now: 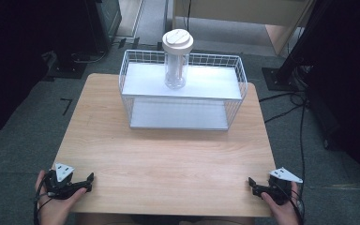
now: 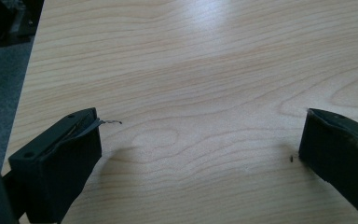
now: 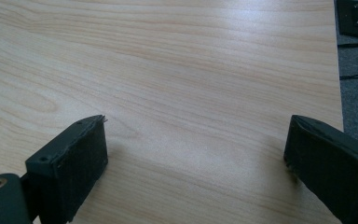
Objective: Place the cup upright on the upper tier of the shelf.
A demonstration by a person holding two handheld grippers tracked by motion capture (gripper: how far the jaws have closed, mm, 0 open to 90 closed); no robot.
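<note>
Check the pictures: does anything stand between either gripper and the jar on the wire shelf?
Mostly not. Bare table lies between the left gripper, the right gripper and the shelf. Only the shelf's low wire rim surrounds the jar.

clear jar (image 1: 176, 61), pale lid on, upright on rack's (image 1: 183, 80) upper shelf, contents unclear.

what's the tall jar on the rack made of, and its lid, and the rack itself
The jar looks like clear plastic or glass: you see through its wall. Its lid seems pale wood, matte, with faint grain, though I can't be sure. The rack is white-coated wire mesh with flat, pale shelf panels.
</note>
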